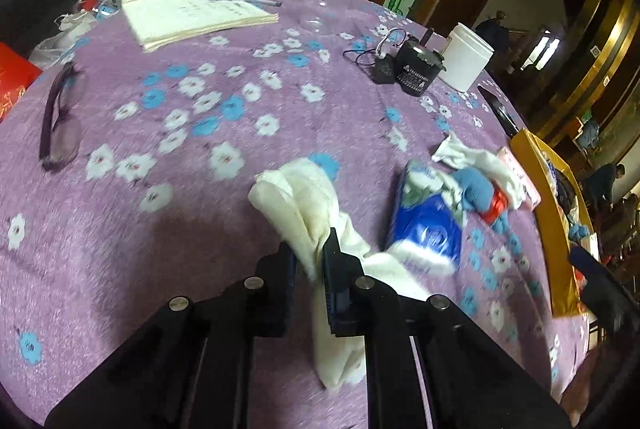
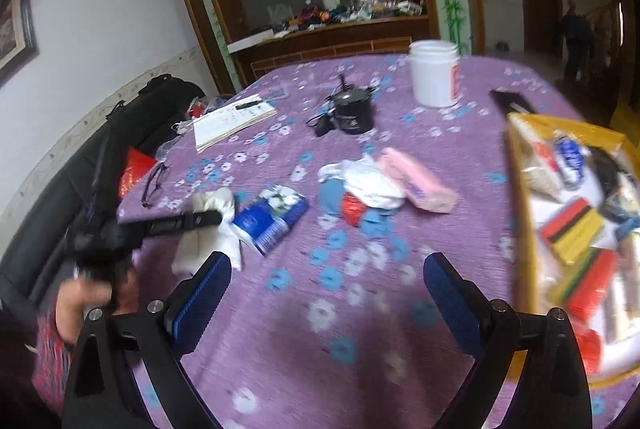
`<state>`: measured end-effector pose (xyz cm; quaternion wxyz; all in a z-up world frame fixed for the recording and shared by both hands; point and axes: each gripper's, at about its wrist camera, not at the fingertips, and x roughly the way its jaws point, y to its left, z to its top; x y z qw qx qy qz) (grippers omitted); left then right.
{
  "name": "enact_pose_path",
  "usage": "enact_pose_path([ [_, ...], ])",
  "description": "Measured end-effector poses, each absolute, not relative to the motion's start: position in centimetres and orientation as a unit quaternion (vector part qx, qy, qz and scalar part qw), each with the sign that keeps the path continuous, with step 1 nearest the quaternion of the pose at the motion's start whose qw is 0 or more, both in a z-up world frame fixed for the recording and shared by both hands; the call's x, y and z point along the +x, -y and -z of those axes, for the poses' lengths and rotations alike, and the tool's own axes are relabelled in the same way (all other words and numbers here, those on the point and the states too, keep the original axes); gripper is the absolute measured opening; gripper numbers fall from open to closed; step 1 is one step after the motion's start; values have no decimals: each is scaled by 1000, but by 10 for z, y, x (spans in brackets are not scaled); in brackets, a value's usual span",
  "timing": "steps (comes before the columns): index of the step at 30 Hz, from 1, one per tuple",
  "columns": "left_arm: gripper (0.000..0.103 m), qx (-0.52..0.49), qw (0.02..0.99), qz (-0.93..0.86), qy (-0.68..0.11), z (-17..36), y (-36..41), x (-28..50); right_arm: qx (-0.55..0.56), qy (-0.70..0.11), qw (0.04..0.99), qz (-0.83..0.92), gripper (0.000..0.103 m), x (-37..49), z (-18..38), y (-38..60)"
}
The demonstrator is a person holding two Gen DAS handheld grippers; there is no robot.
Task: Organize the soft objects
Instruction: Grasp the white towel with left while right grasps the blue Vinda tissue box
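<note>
White cloth (image 1: 304, 213) is clamped in the left gripper (image 1: 312, 253), at 9 o'clock of the blue tissue pack (image 1: 428, 225). Right gripper (image 2: 326, 289) hangs empty, its 2 fingers wide apart, above the purple tablecloth (image 2: 360, 329).

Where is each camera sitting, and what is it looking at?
Left wrist: sits on the left claw, looking down at the purple tablecloth; its black fingers pinch a white cloth.
Right wrist: sits on the right claw, open and empty, facing the table and yellow box; a hand shows too.
Both see the white cloth, blue tissue pack and white jar.
</note>
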<state>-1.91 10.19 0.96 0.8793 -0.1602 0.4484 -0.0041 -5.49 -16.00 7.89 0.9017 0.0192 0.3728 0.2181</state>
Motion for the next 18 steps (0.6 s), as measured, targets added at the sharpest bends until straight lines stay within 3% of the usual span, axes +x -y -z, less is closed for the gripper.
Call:
enact_pose_path([
  [10,10,-170,882,9,-440,-6,-106,-22,91,-483,844,-214,92,23,-38,92],
  [15,10,-174,880,10,-442,-6,-108,-22,53,-510,837,-189,70,43,-19,62],
  [16,11,-173,880,10,-442,-6,-107,-22,42,-514,837,-181,70,45,-15,57],
  [18,11,-166,881,7,-444,-7,-104,-20,9,-497,850,-175,56,44,-16,52],
])
